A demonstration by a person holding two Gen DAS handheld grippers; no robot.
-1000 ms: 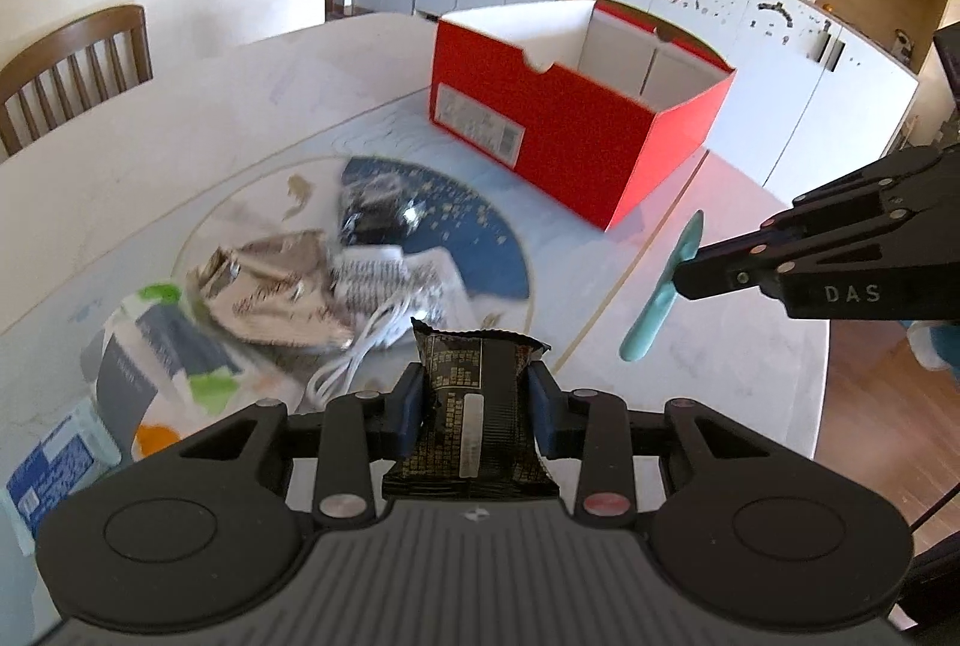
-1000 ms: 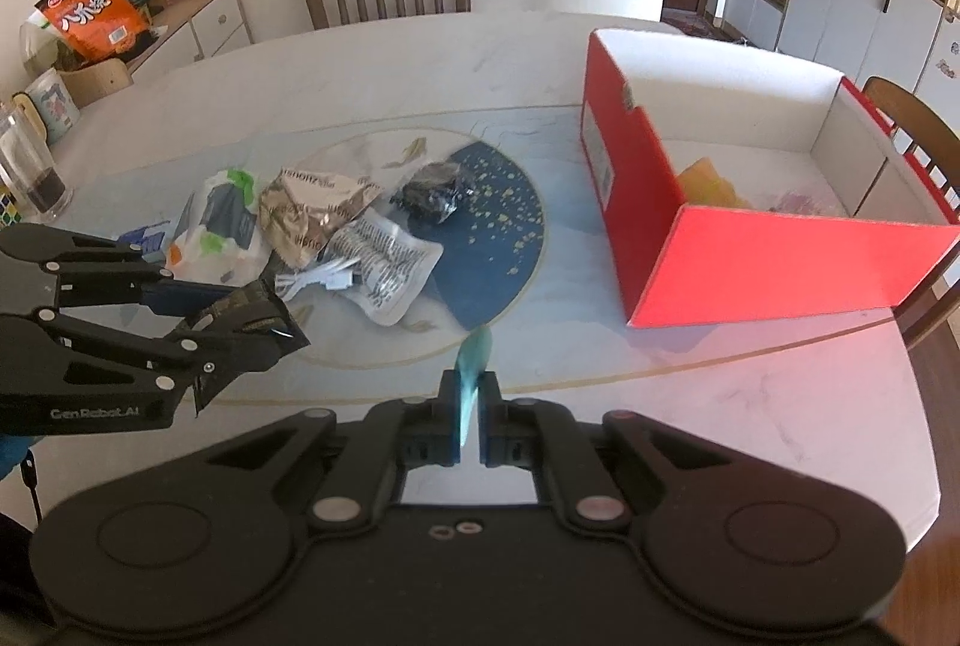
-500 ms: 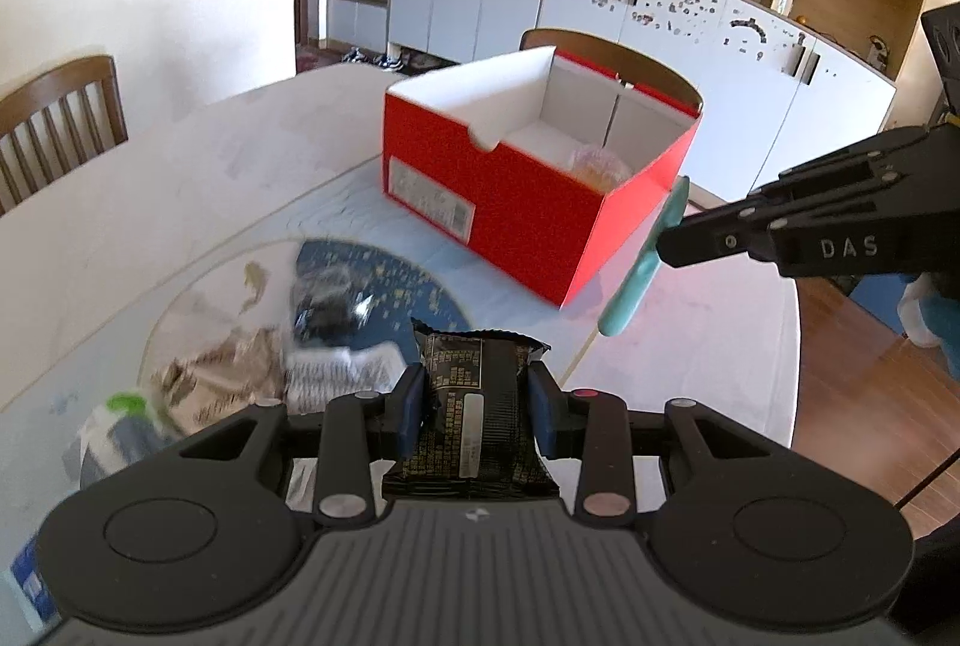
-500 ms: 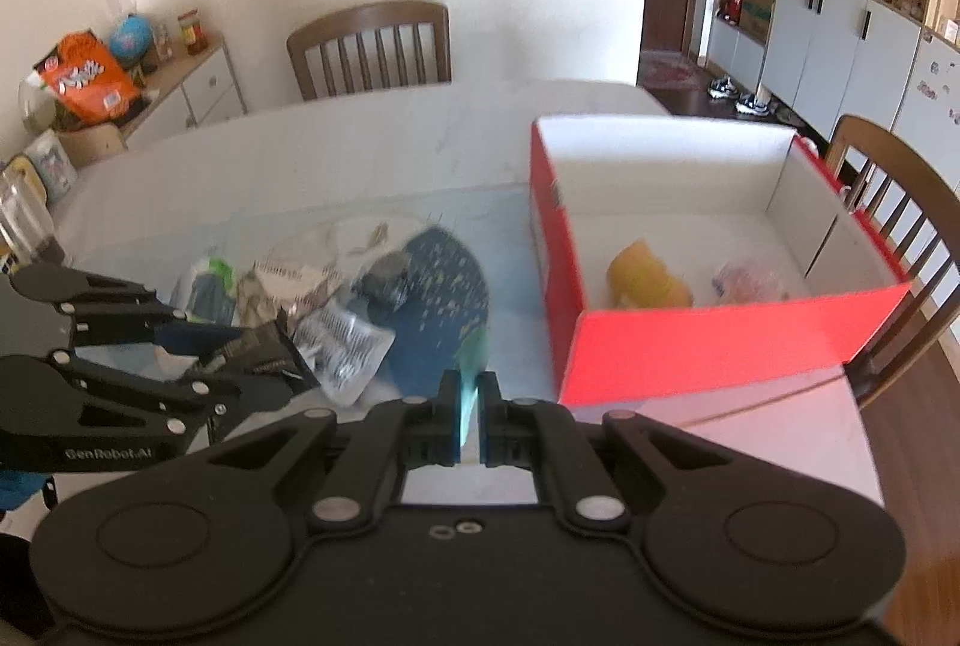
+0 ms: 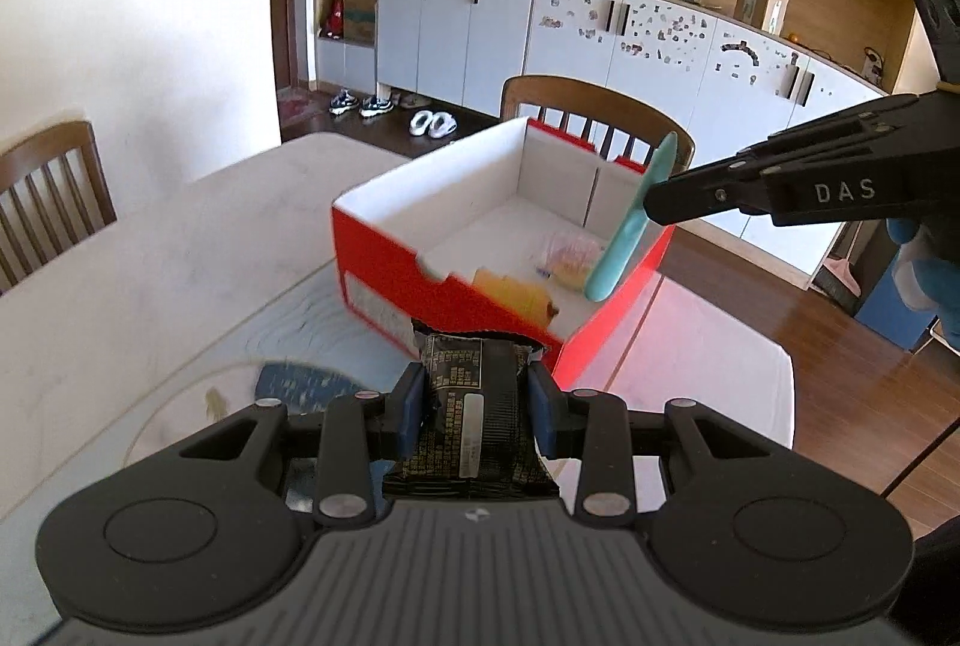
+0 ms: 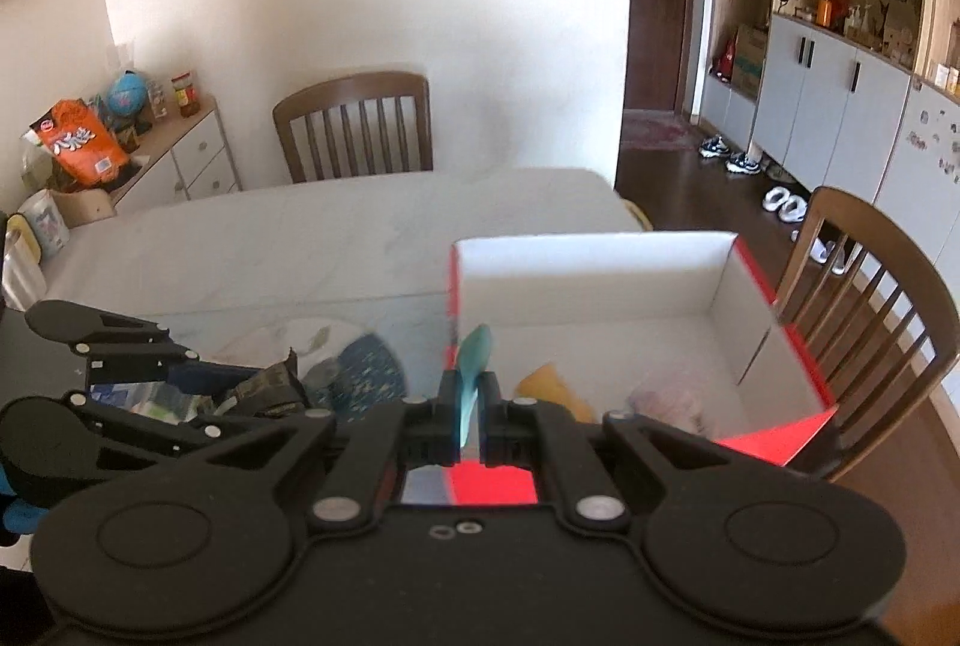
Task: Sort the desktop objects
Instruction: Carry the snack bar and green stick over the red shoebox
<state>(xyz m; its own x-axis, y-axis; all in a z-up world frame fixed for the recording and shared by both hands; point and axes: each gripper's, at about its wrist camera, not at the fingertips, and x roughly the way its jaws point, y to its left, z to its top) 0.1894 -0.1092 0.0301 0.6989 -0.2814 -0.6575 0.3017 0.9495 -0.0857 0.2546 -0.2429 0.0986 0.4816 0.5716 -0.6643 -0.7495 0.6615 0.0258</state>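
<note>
box: red shoebox [image 5: 474,286], lidless with a white inside, sat on the marble table [image 5: 150,274]; a wooden chair [image 6: 870,286] stood just behind it.
already sorted: a yellow item [image 6: 549,385] and a pale pinkish bag [image 6: 672,394] lay on the box floor.
in transit: dark snack packet [image 5: 474,406] and teal flat stick [image 5: 630,220], both off the table and held near the box.
left gripper [image 5: 474,409]: jaws part-closed, clamped on both sides of the snack packet, which stood upright between the blue pads [image 5: 411,406]; just short of the box's near red wall, not yet over the opening.
right gripper [image 6: 467,409]: jaws nearly together, pinching the teal stick on edge; from the left wrist view the stick hung over the box interior, tilted, lower end near the bagged item.
left to do: leftover wrappers [image 6: 174,397] showed behind the left gripper near the blue mat [image 6: 366,370]; blurred, count unclear.
progress: judged midway; two drops pending, then more pickups.
</note>
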